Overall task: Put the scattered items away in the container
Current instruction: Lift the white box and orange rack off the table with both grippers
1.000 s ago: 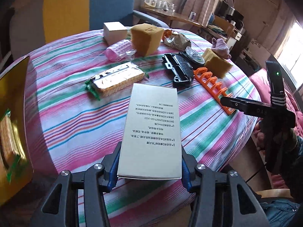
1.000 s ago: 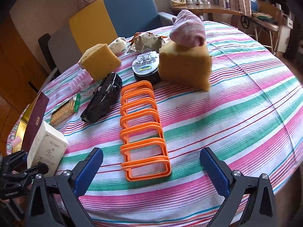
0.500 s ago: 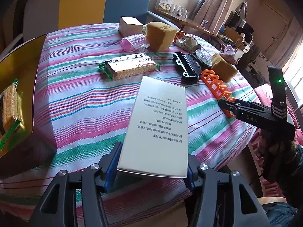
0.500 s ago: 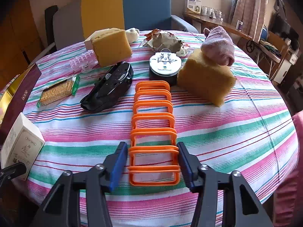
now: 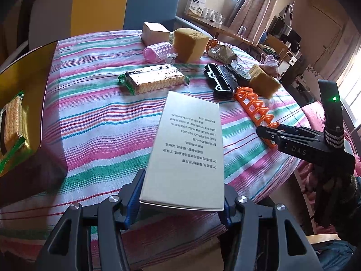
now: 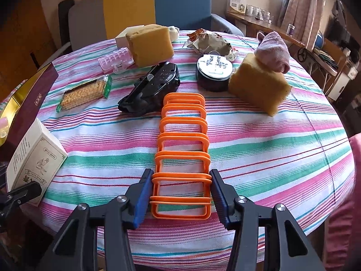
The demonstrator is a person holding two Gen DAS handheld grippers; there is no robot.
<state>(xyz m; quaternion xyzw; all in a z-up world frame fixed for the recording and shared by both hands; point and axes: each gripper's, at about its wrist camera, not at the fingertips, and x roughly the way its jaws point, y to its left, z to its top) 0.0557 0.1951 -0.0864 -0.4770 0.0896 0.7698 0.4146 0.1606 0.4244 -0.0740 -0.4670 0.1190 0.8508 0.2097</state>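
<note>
"DAS" stands on the right tool (image 5: 266, 135); "50ml" on the white box (image 5: 187, 149).

Left tool (image 5: 181, 199) angled downward, pads pressing a load; right tool (image 6: 180, 197) angled downward, jaws opening.

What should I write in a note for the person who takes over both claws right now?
Left claw: shut on the white box, lifted, not yet in the gold-lined container.
Right claw: around the near end of the orange rack, pads touching its sides, jaws opening a little; rack lies on the tablecloth.
Done: one biscuit pack lies in the container.
Left: white box, rack, second biscuit pack, black device, other items.
</note>
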